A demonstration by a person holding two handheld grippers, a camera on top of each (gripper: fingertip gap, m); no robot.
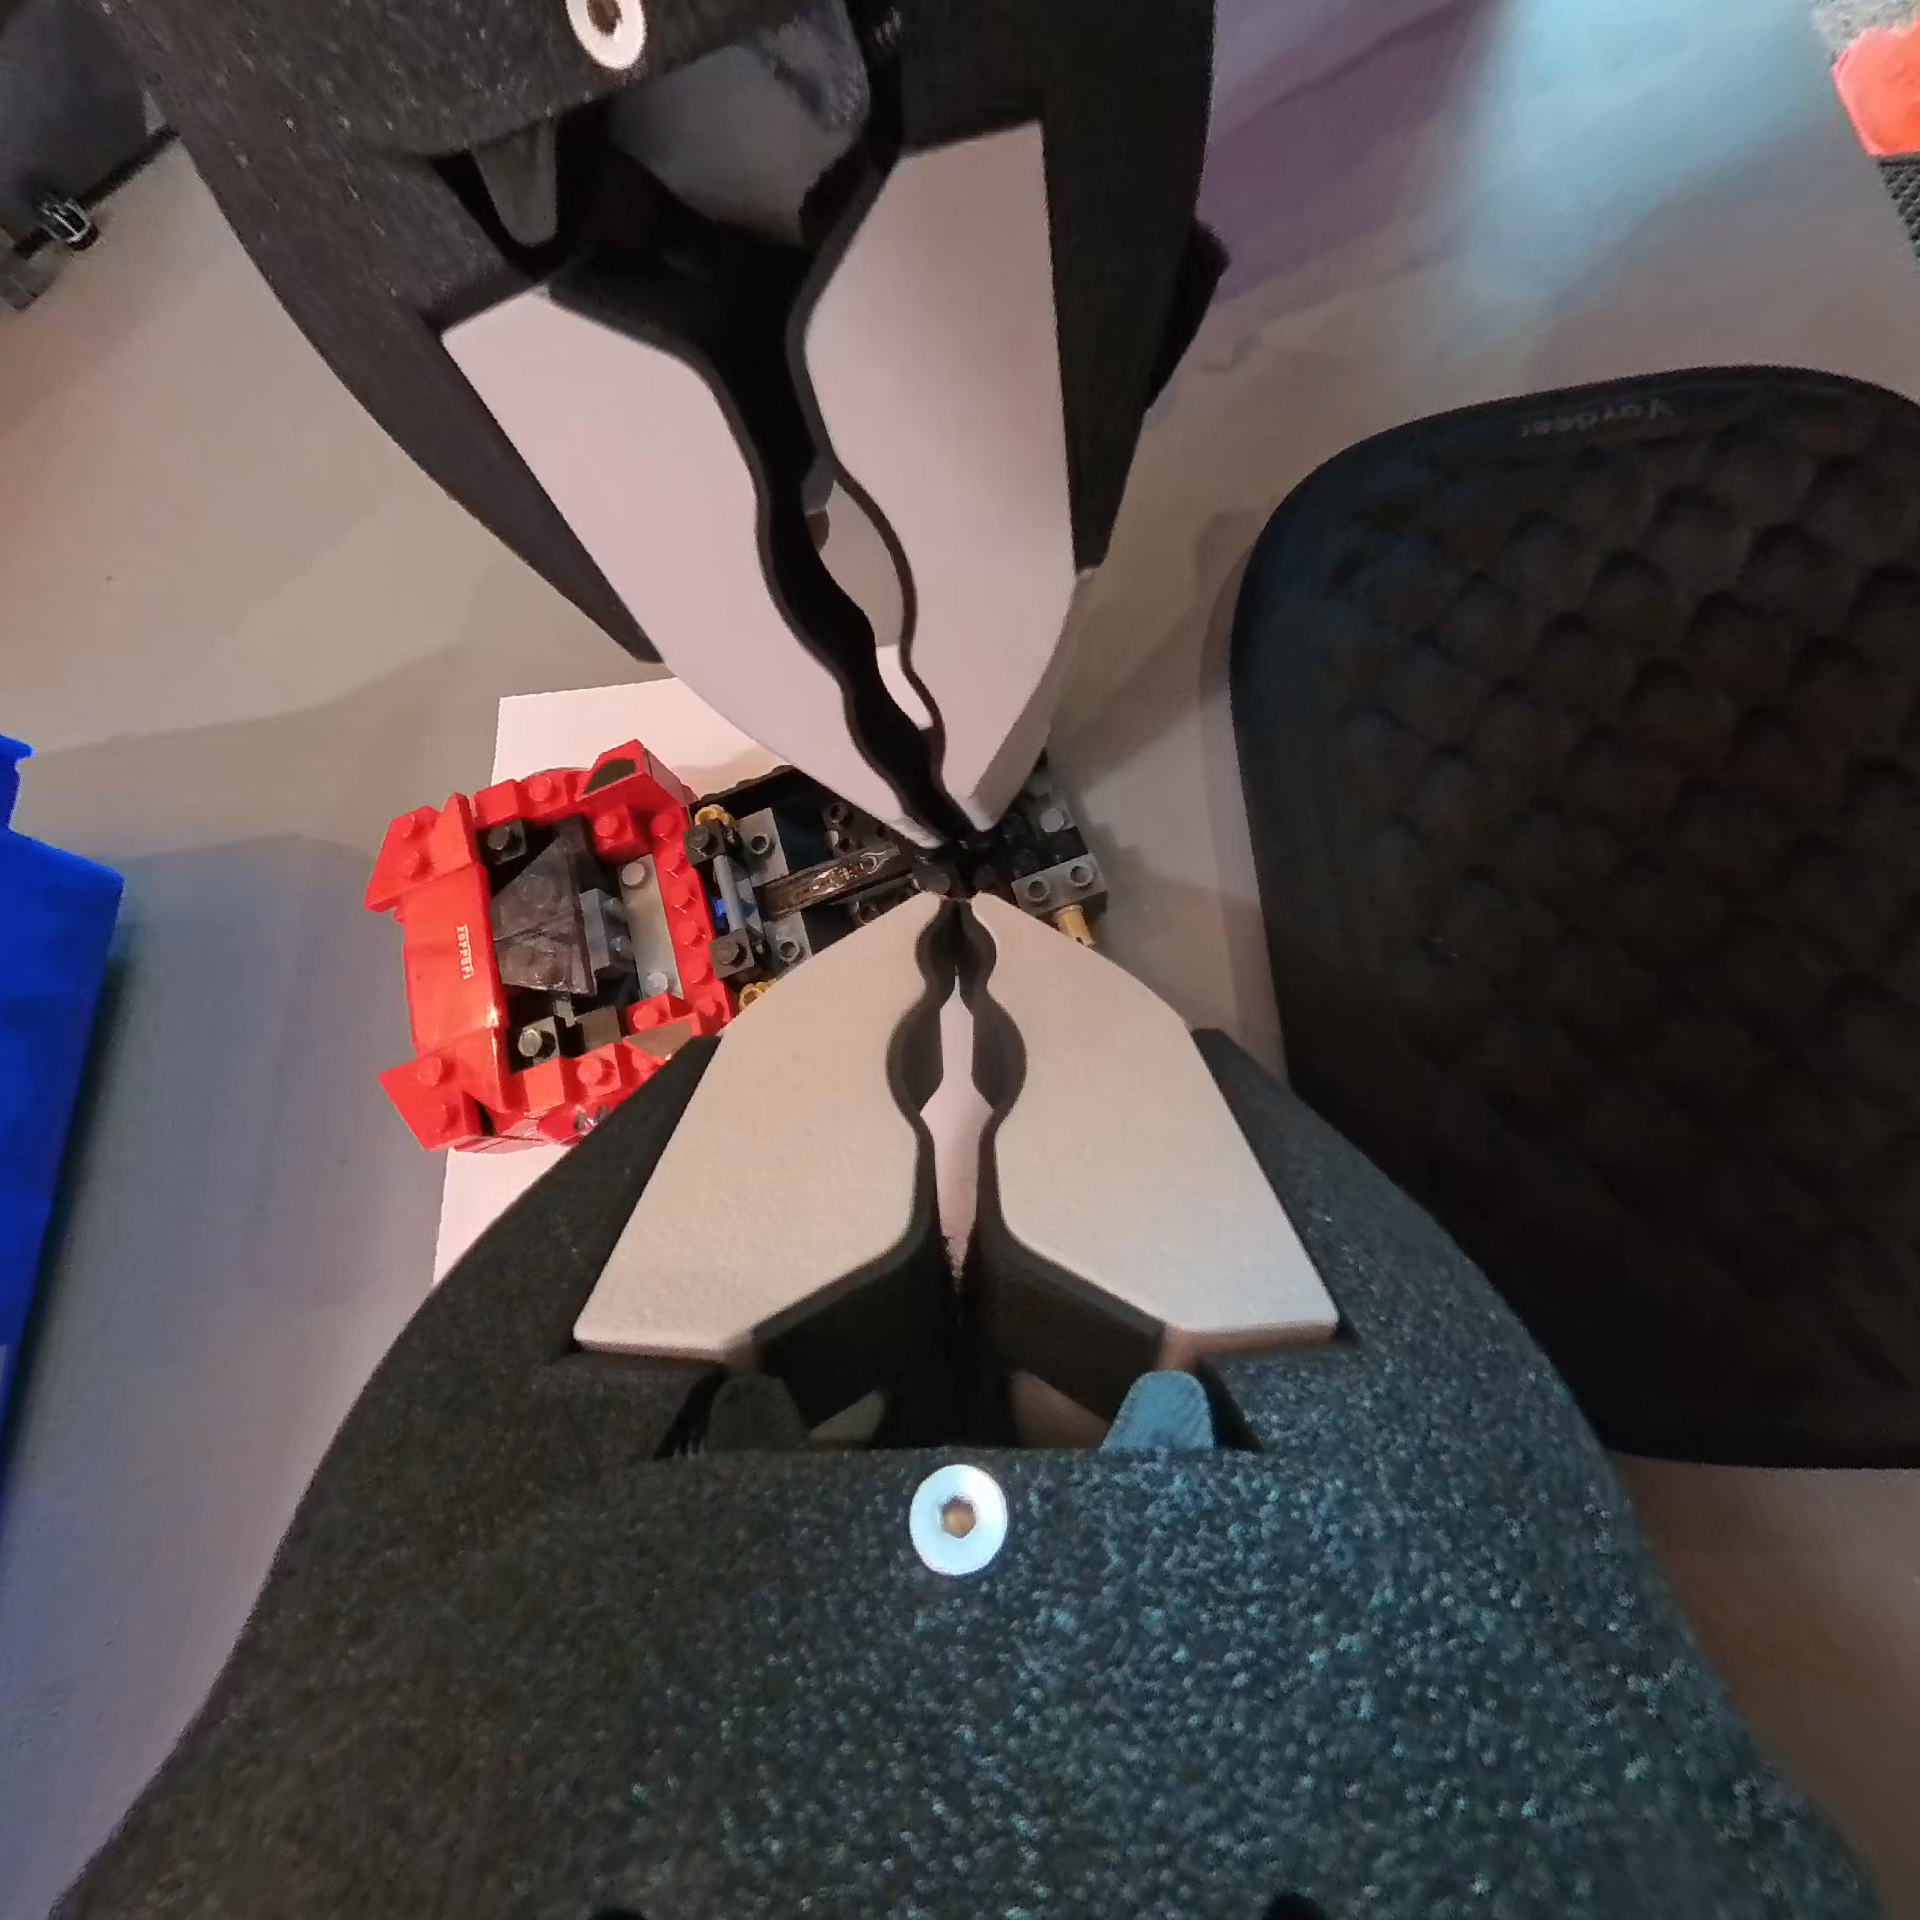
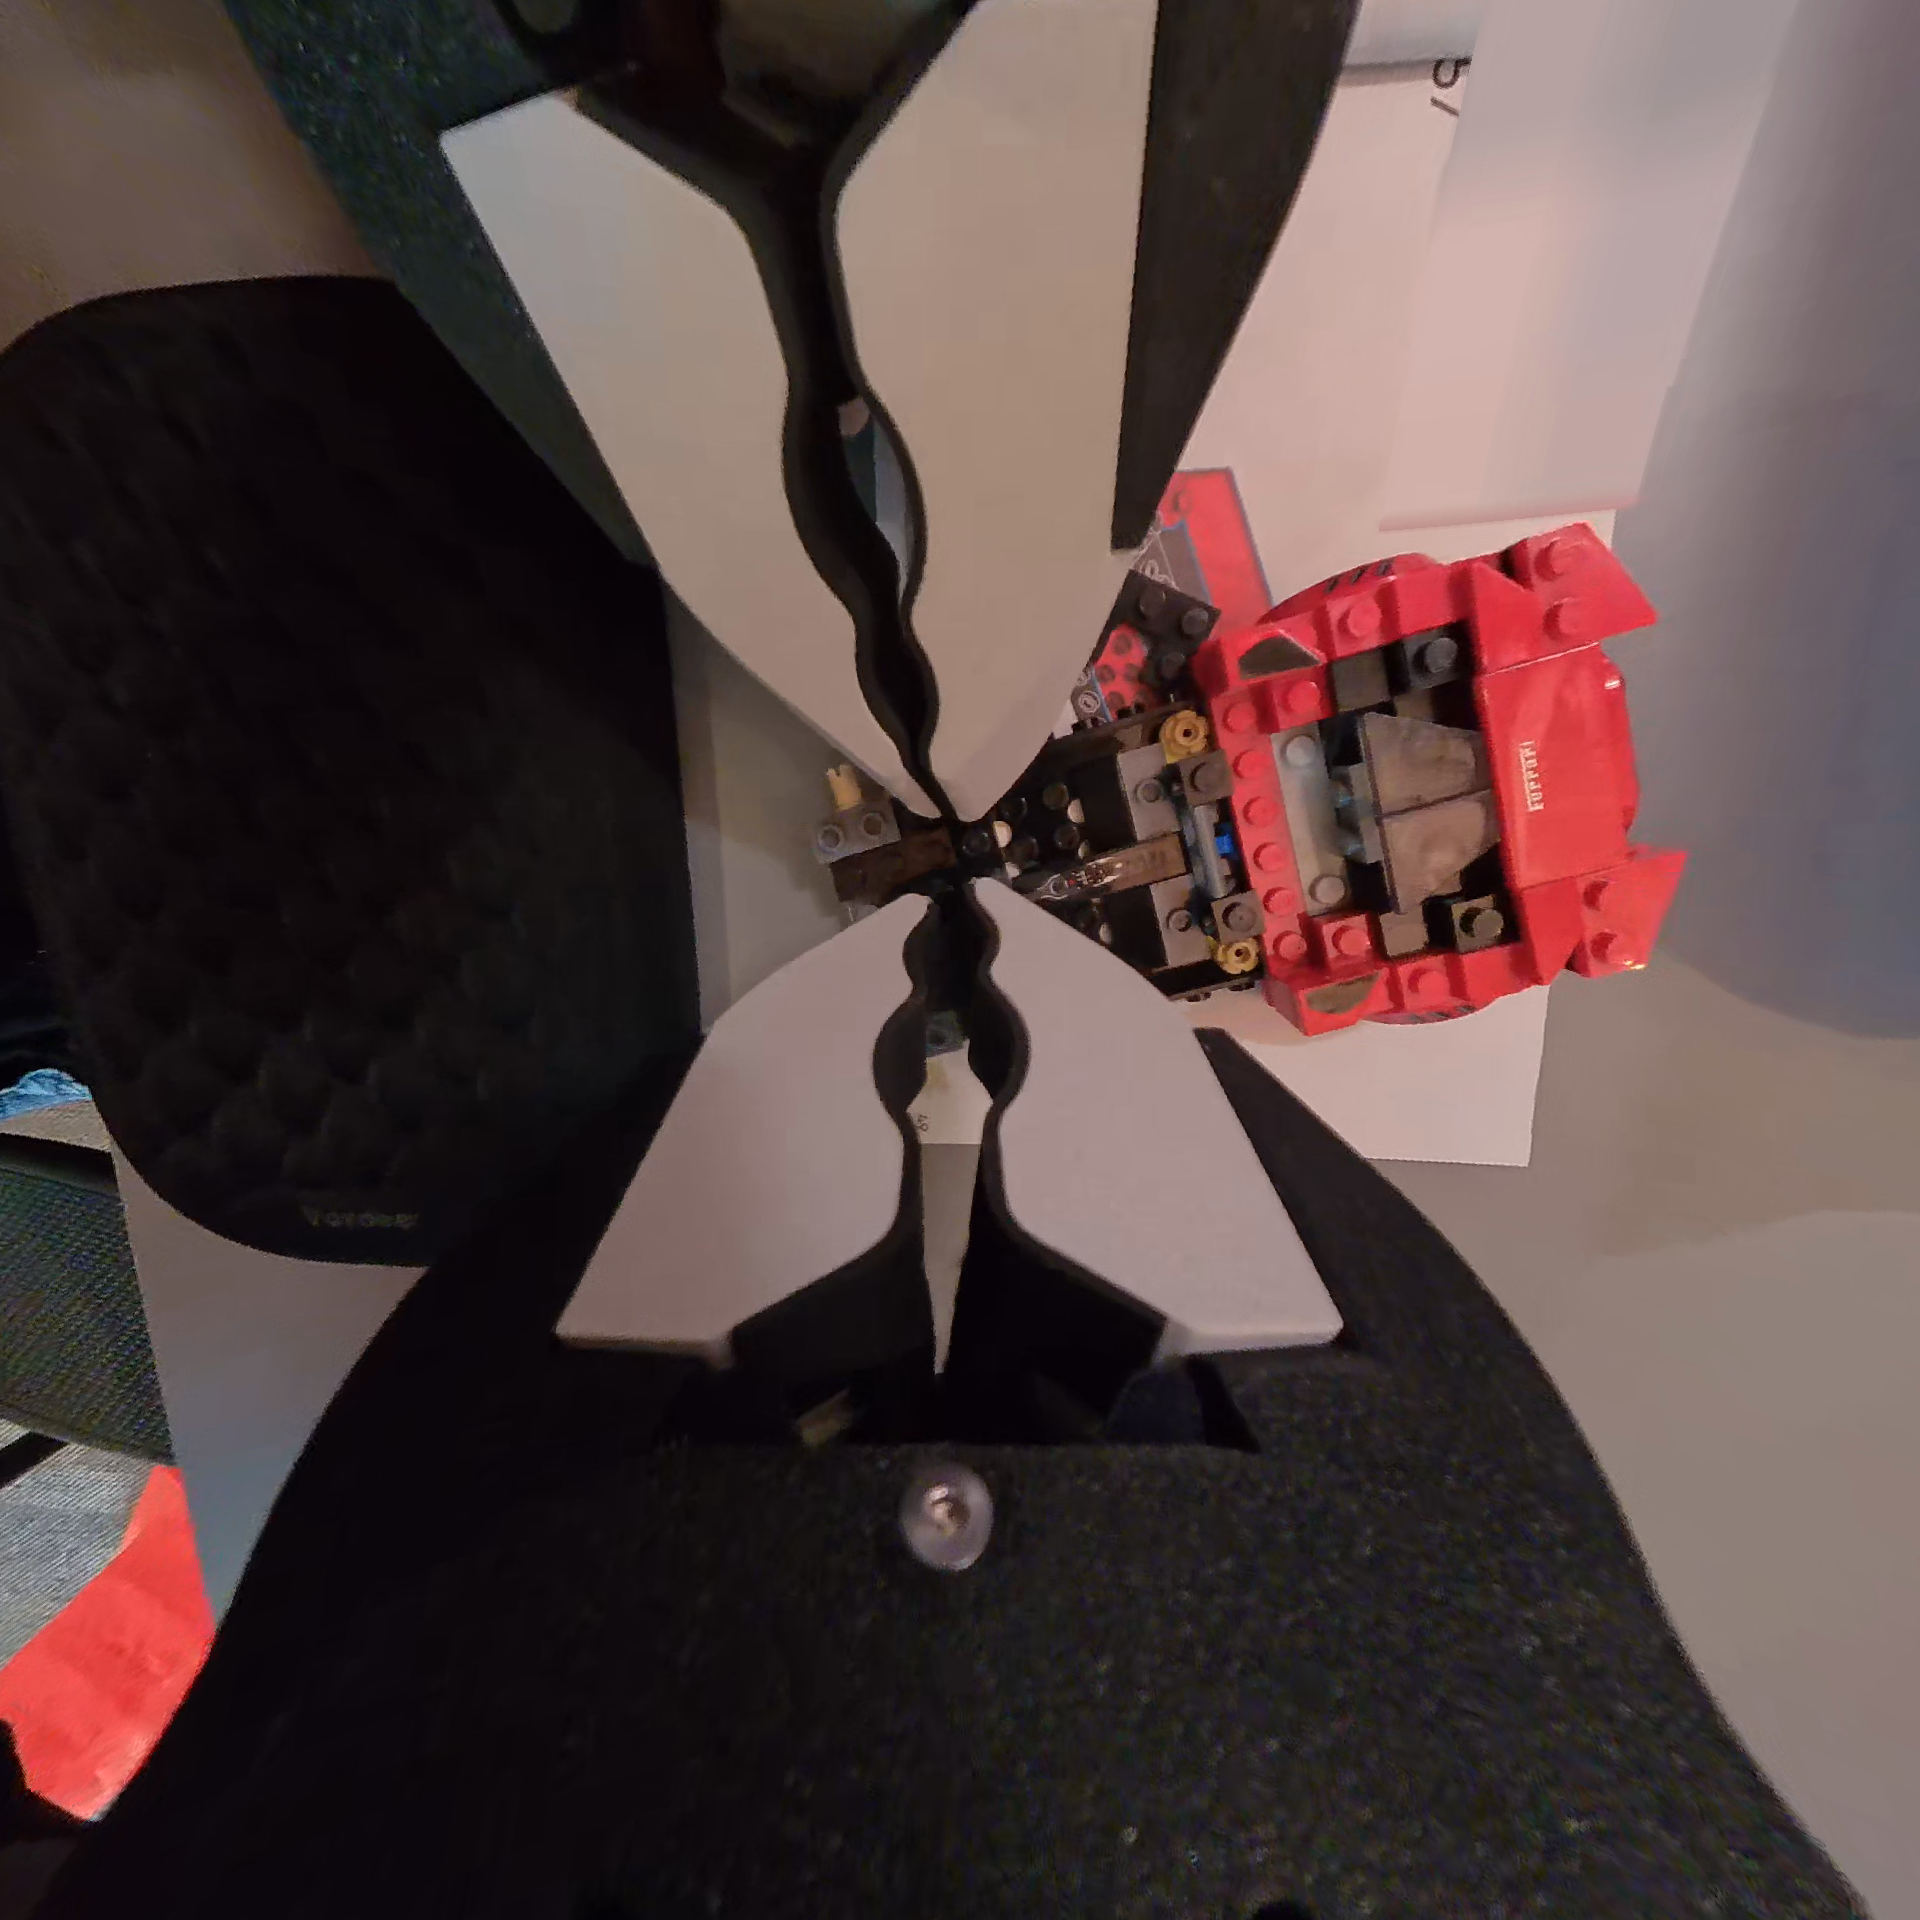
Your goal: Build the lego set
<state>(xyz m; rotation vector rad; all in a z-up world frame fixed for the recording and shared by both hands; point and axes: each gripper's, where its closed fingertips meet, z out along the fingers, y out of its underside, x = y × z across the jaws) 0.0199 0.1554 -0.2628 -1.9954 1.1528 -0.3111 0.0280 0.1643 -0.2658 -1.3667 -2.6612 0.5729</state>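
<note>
Left gripper: fingers together, tips on the car's dark chassis end.
Right gripper: fingers pinched together, tip to tip with the left one.
Lego car: red body beside both claws, on white paper.
Black cushion: just beyond the tips.

It looked like an office or desk workspace. A pale, plain surface carried a black textured pad resembling a mouse or wrist-rest mat, white printed paper sheets and a blue bin edge. Grey woven carpet showed below the surface's edge.
</note>
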